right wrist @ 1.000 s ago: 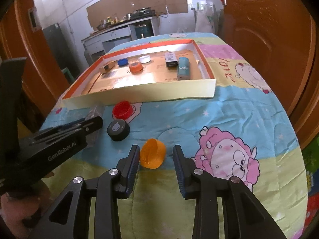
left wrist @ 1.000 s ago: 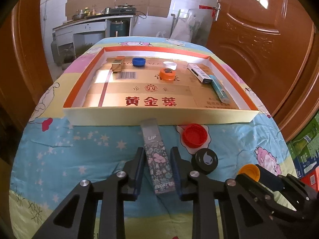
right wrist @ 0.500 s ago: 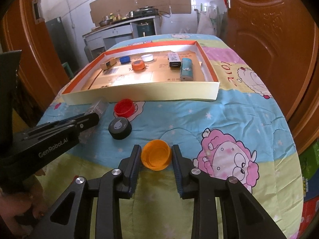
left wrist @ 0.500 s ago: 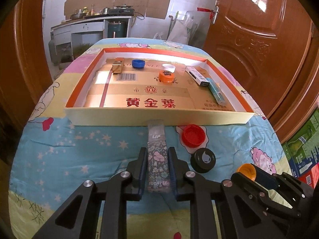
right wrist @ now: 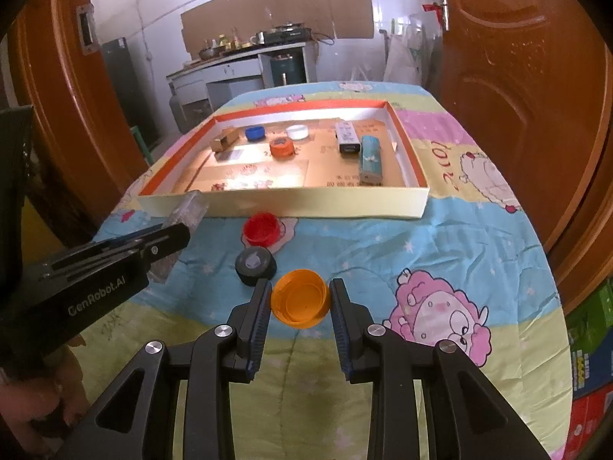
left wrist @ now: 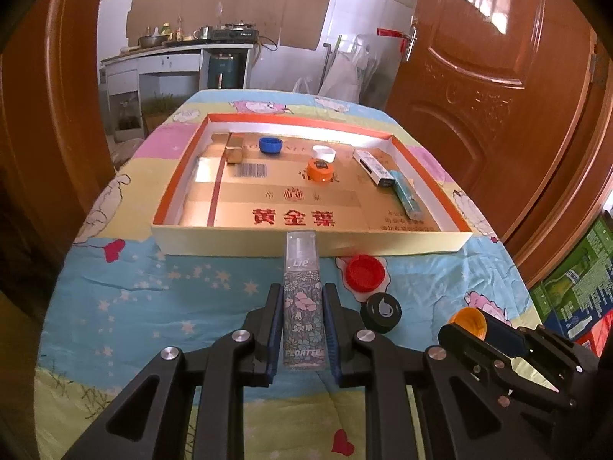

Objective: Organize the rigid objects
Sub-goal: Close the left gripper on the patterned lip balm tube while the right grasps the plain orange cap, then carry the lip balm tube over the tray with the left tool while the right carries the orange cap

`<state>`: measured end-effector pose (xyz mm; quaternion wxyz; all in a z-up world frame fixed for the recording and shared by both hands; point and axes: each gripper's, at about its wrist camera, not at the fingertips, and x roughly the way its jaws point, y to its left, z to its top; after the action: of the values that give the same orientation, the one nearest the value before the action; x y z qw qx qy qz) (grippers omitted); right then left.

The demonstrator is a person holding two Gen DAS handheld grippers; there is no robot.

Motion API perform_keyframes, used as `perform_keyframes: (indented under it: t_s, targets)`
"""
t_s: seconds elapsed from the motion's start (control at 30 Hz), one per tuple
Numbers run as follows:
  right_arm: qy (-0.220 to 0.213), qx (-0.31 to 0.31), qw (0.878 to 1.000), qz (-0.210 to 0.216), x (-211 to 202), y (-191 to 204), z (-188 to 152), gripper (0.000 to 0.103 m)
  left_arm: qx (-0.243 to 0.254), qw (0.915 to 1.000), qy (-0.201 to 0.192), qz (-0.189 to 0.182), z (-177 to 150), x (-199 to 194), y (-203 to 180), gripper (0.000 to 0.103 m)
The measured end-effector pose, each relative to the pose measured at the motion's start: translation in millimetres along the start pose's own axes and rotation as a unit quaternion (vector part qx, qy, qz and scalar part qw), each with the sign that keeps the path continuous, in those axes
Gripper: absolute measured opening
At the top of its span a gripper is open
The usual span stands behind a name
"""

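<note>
Two claws are seen over a table covered by a cartoon-print quilt [right wrist: 440, 237]. The left claw [left wrist: 302, 322] is closed on a floral lip-gloss box [left wrist: 303, 306], which is gripped along its long sides by both jaws; the clear far end of the box lies just before the near wall of the tray [left wrist: 237, 241]. Whether the box is lifted off the quilt cannot be told. The right claw [right wrist: 300, 303] is narrowed around an orange cap [right wrist: 300, 299], open side up and tilted toward the camera; both jaws are seen touching its rim.

A red cap [right wrist: 261, 229] and a black cap [right wrist: 255, 267] are left on the quilt between the claws and the tray, the black one just beside the right claw's left finger [right wrist: 257, 314].

Inside the tray are noted: a small brown box [left wrist: 234, 152] at far left, a blue cap [left wrist: 271, 145], a white cap [left wrist: 323, 153], a second orange cap [left wrist: 320, 170], a white box [left wrist: 373, 167] and a teal box [left wrist: 407, 194] along the right wall. None are touching one another, except the white and teal boxes, which meet at their ends.
</note>
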<state>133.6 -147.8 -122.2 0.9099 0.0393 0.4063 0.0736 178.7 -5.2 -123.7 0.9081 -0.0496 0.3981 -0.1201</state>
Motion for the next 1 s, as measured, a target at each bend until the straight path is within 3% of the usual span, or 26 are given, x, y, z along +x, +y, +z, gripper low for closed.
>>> perform_keyframes:
  t_s: [1.0]
  targets:
    - [-0.056, -0.011, 0.998, 0.025, -18.2, 17.0, 49.1, 0.031, -0.012, 0.9991, -0.039, 0.005, 33.7, -27.9, 15.5, 0.021]
